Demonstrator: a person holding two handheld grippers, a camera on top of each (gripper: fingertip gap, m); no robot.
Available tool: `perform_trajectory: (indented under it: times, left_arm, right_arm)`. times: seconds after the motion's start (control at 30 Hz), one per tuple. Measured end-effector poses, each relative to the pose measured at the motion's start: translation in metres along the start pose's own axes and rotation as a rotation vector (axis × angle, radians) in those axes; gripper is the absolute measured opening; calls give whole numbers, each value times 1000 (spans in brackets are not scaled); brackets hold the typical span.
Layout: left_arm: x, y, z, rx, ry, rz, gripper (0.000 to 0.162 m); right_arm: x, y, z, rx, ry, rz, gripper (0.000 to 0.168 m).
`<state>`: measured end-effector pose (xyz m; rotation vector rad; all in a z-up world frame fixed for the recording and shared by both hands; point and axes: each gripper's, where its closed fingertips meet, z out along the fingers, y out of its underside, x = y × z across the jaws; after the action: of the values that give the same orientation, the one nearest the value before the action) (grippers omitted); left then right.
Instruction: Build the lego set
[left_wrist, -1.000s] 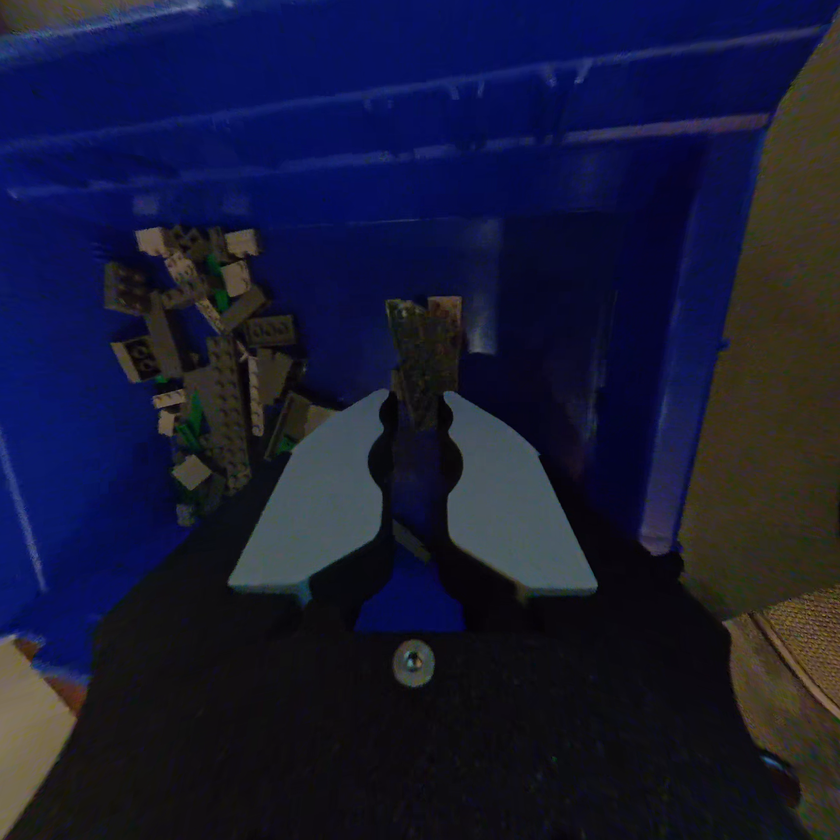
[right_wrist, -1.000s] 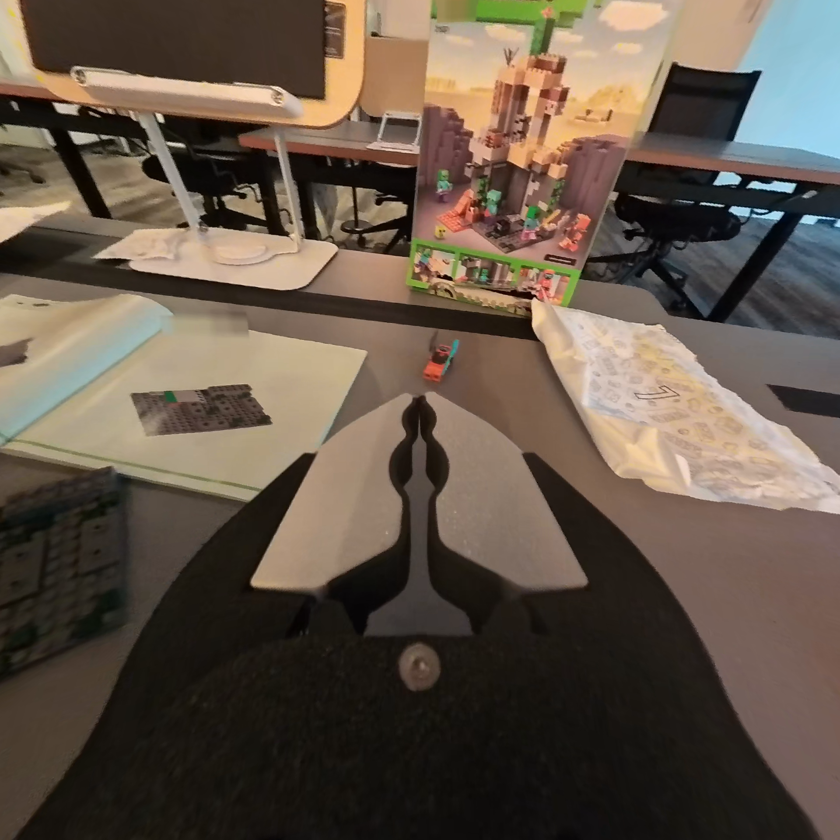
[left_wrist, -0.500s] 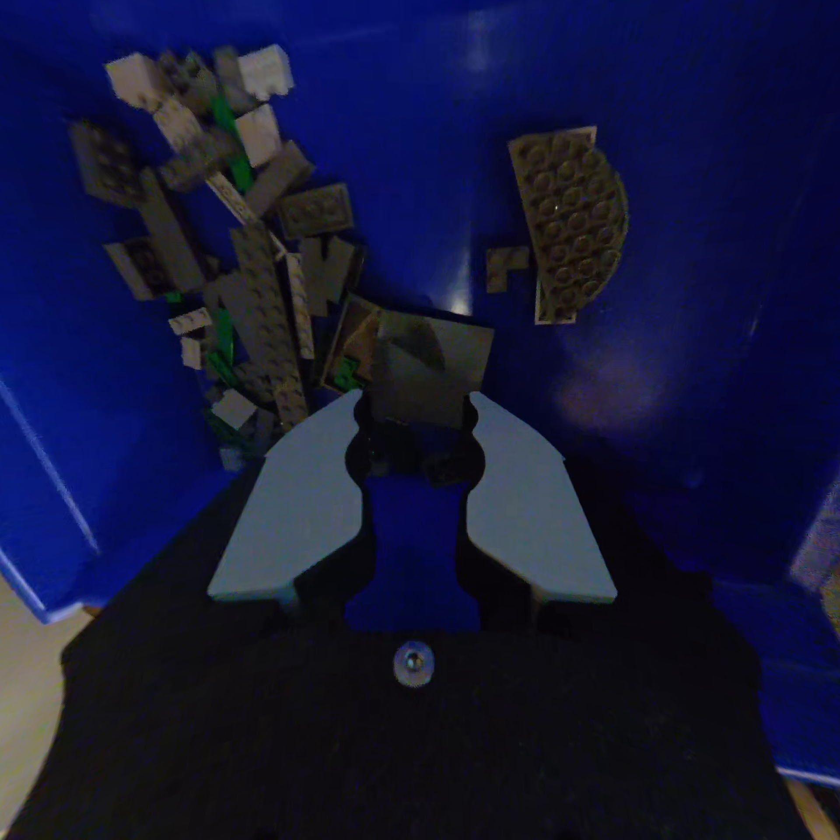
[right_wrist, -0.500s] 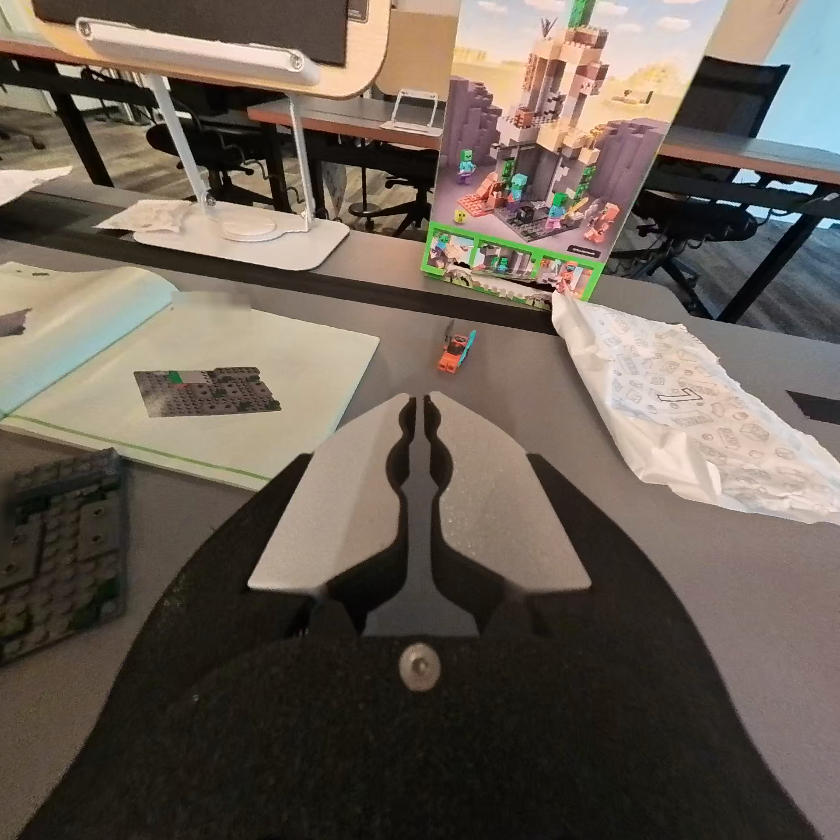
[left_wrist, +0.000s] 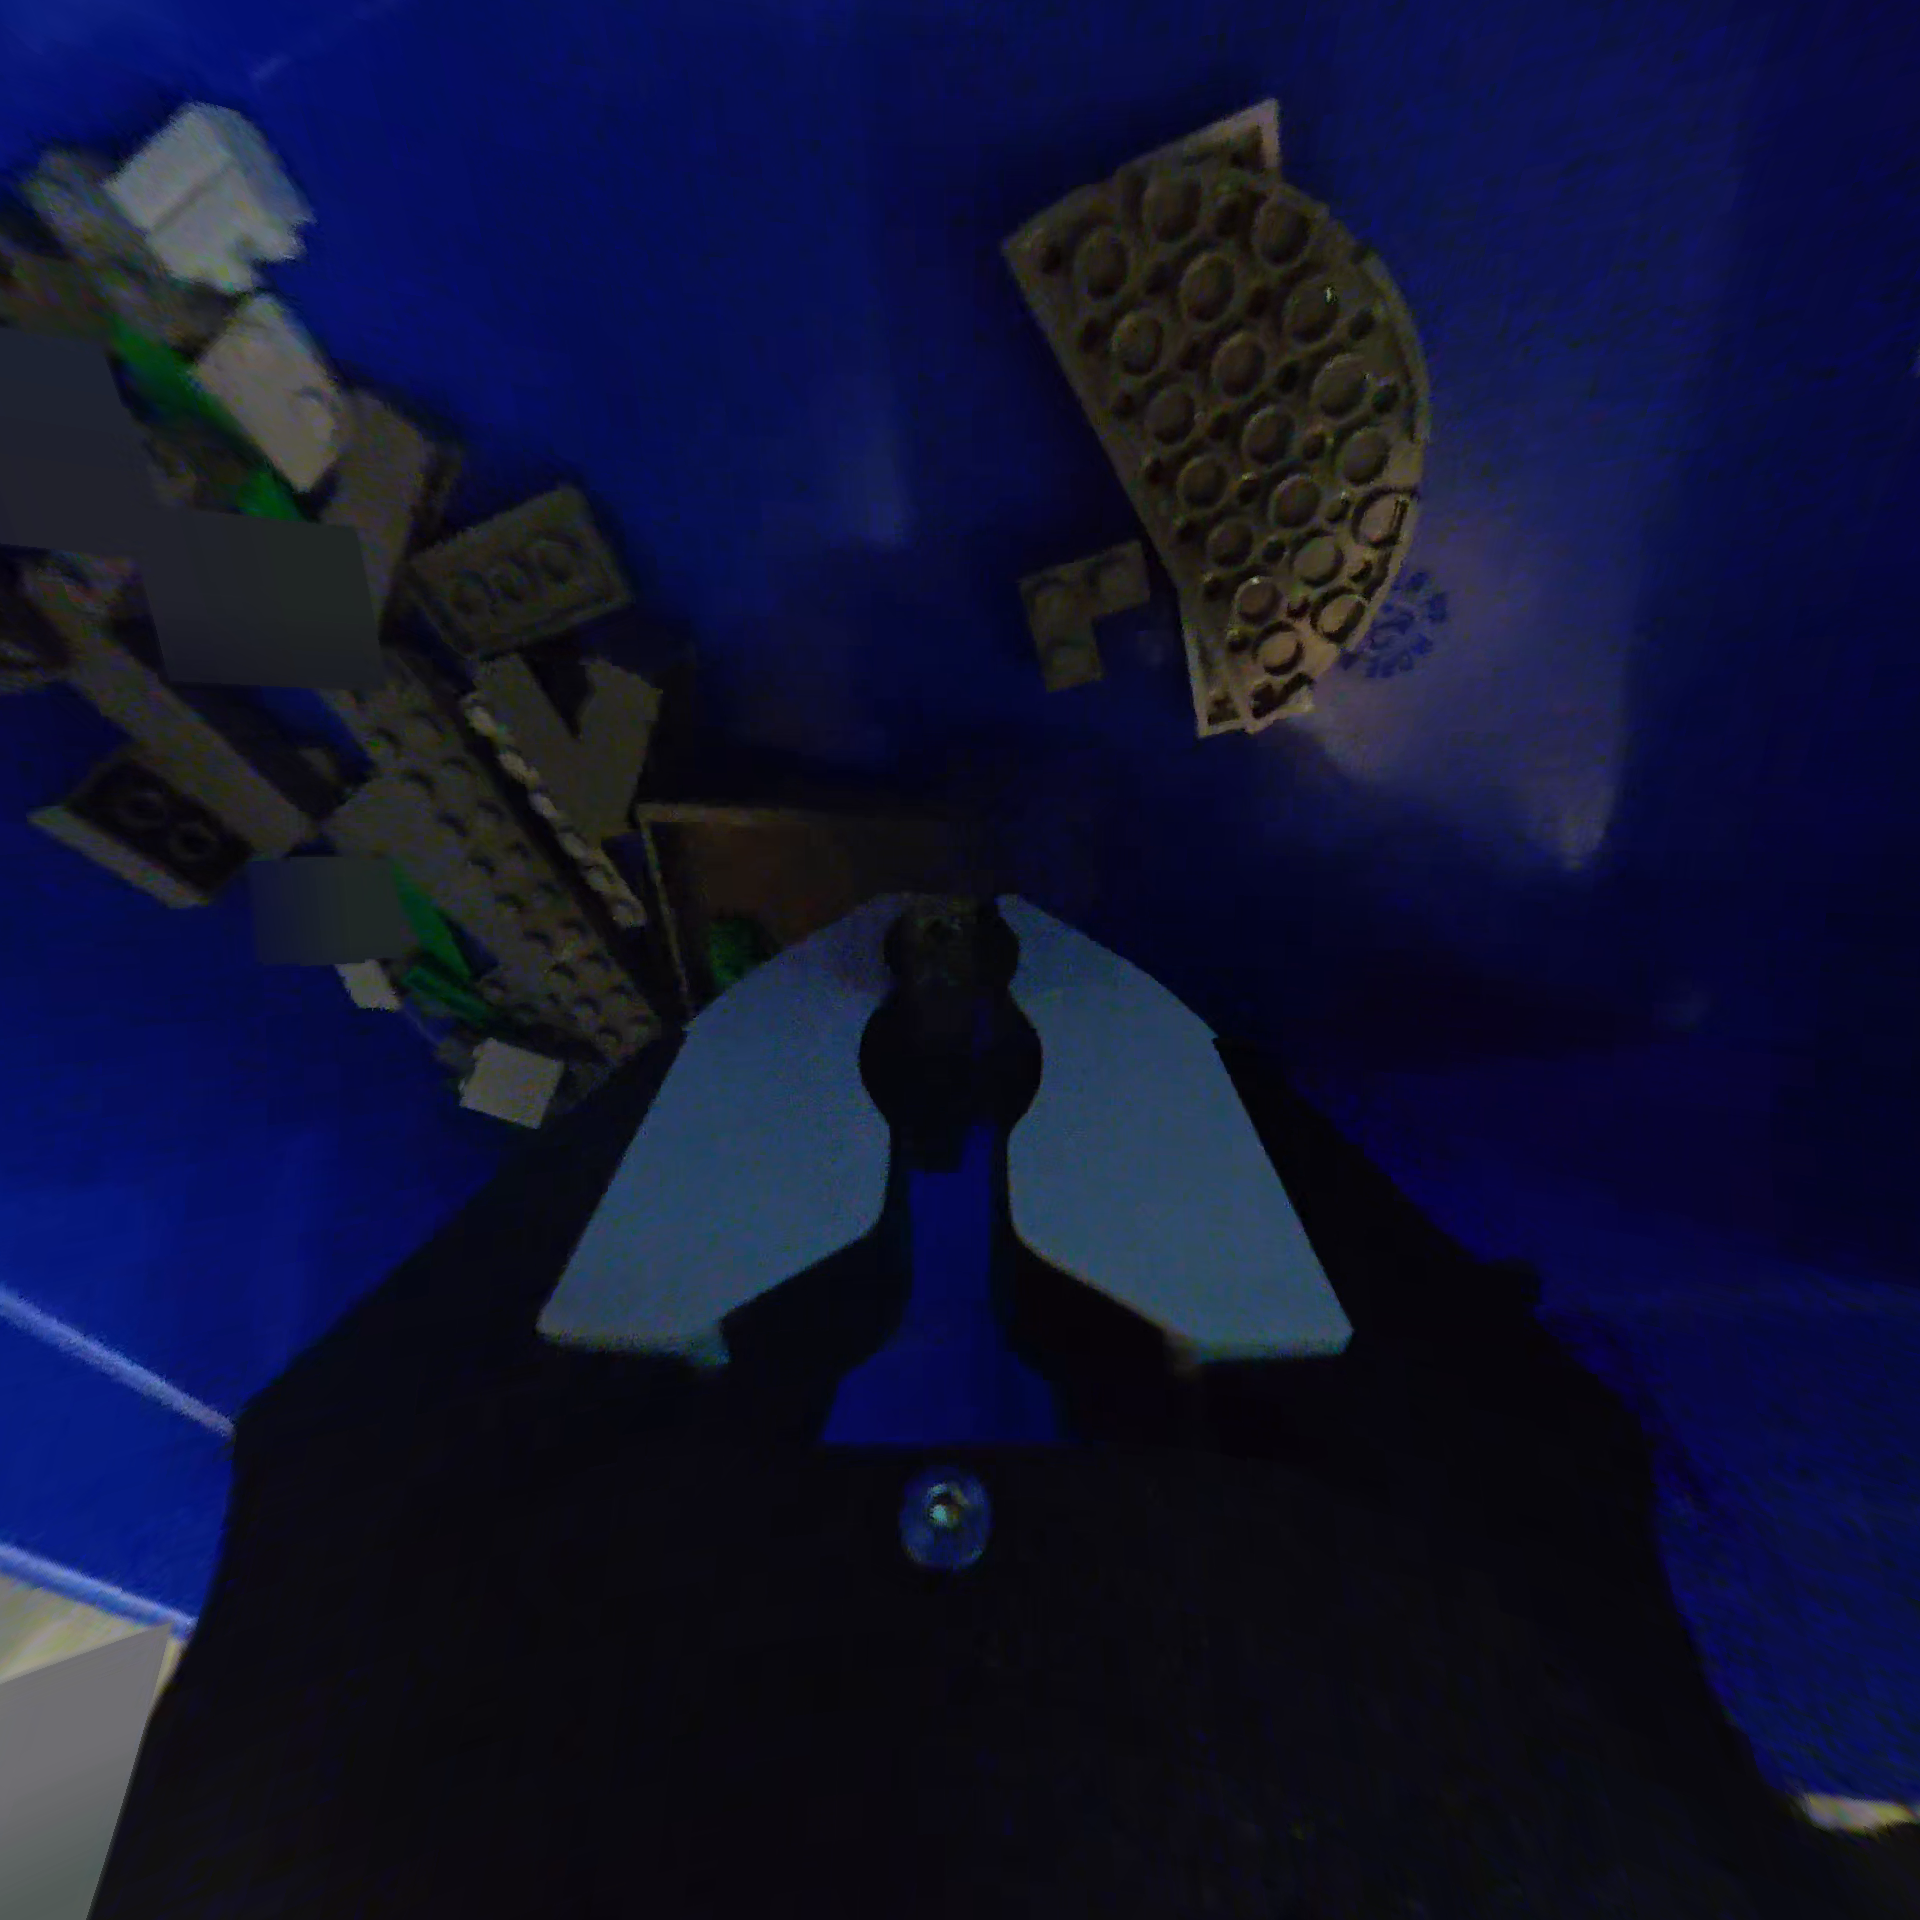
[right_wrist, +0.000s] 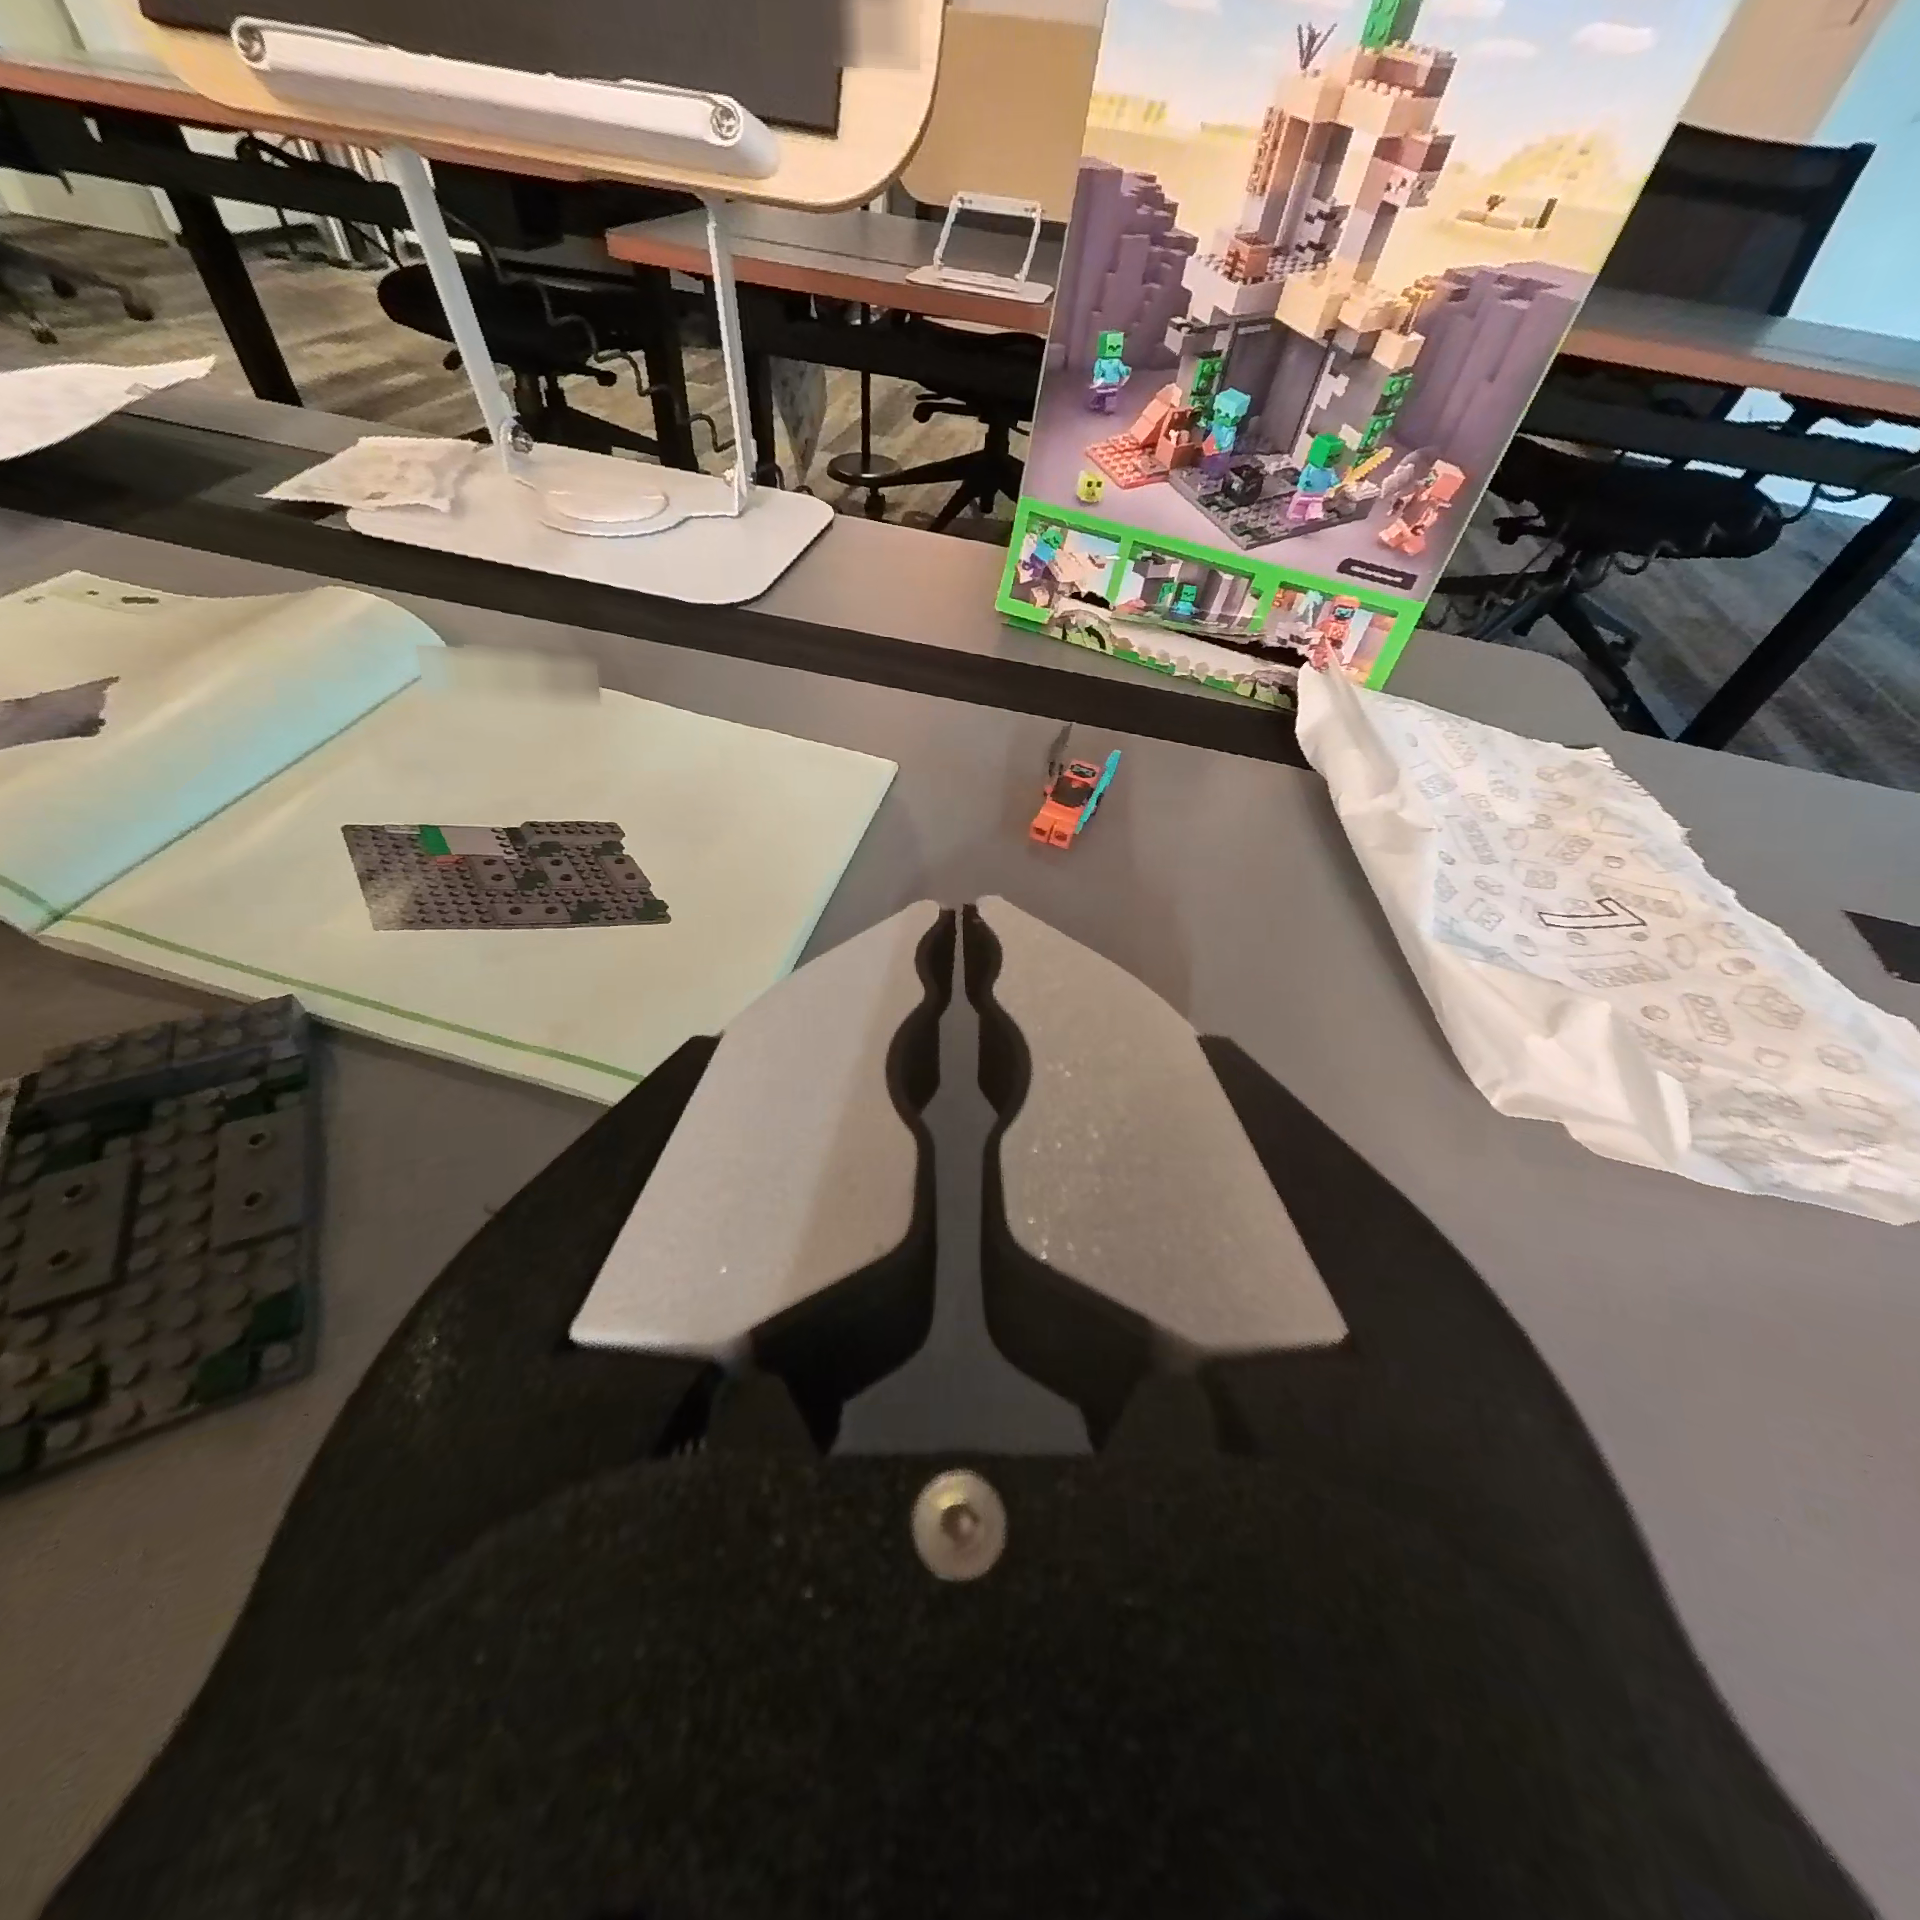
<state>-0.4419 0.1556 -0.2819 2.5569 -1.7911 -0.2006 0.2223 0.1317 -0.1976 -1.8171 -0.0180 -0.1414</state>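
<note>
My left gripper (left_wrist: 945, 920) is down inside a blue bin (left_wrist: 727, 312), its jaws nearly closed on a small dark lego piece (left_wrist: 940, 935) at the bin floor. A brown flat tile (left_wrist: 810, 862) lies just behind the fingertips. A pile of grey and green bricks (left_wrist: 468, 790) lies to the left. Stacked rounded grey plates (left_wrist: 1226, 416) and a small corner plate (left_wrist: 1081, 613) lie at the upper right. My right gripper (right_wrist: 956, 914) is shut and empty above the grey table (right_wrist: 1558, 1455). The dark studded base build (right_wrist: 145, 1226) sits to its left.
An open instruction booklet (right_wrist: 520, 790) lies left of centre. A small orange and teal figure (right_wrist: 1070, 800) lies ahead of the right gripper. The set's box (right_wrist: 1299, 343) stands behind it, a crumpled paper bag (right_wrist: 1610, 966) lies at the right, and a white stand (right_wrist: 582, 520) sits at the back left.
The left gripper let go of the rounded grey plates, which now lie on the bin floor. It then went lower and closed on a small dark piece. The right gripper stayed shut and drifted slightly.
</note>
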Motion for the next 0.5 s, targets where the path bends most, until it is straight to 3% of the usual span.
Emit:
perform_trajectory:
  times: [0.17, 0.37, 0.5]
  left_arm:
    - [-26, -11, -46, 263, -191, -92, 10]
    - [-19, -24, -82, 378, -383, -63, 12]
    - [3, -37, -77, 374, -394, -2, 14]
  right_arm:
    - [-1, -1, 0, 1, -5, 4, 0]
    - [-6, -1, 0, 1, -21, -3, 0]
    - [-6, -1, 0, 3, -26, 1, 0]
